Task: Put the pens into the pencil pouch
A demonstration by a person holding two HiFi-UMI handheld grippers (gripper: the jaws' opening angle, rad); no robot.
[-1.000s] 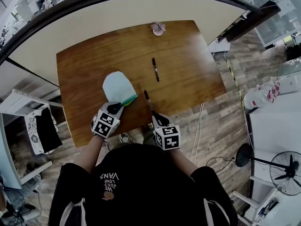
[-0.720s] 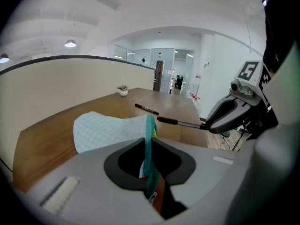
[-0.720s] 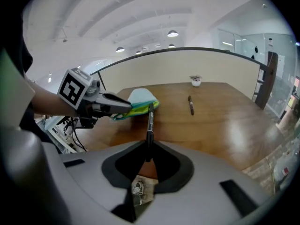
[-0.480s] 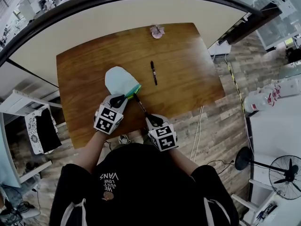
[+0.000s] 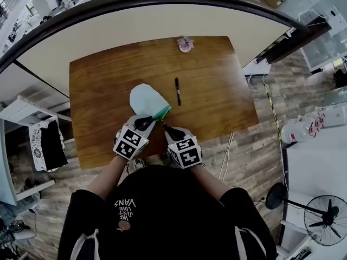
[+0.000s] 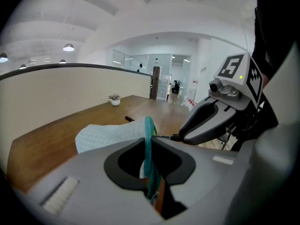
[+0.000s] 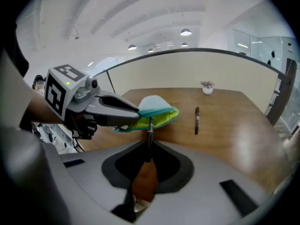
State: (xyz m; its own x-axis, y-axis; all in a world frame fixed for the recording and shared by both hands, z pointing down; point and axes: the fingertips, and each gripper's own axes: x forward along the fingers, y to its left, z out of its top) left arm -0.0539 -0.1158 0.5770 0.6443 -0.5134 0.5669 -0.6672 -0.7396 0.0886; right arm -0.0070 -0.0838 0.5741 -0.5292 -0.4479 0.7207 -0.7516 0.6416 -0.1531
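Note:
A pale mint pencil pouch [image 5: 146, 99] with a teal zipper rim and yellow-green lining [image 7: 157, 111] is held up by its open edge. My left gripper [image 5: 143, 124] [image 6: 149, 146] is shut on that teal rim [image 6: 149, 130]. To its right, my right gripper [image 5: 168, 130] [image 7: 150, 146] is shut on a black pen [image 7: 150, 131]. The pen points up and forward, and its tip sits at the pouch's open mouth. A second dark pen [image 5: 177, 91] [image 7: 197, 120] lies on the wooden table [image 5: 217, 85] beyond the pouch.
A small potted plant [image 5: 185, 44] stands at the table's far edge, against a curved cream partition [image 5: 162, 20]. A fan [image 5: 325, 218] and a white shelf [image 5: 32, 112] stand on the plank floor around the table. The person's dark shirt fills the bottom of the head view.
My right gripper has swung the pen left, bringing its tip to the pouch mouth. Both grippers have drawn closer together, and the left has lifted the pouch rim a little.

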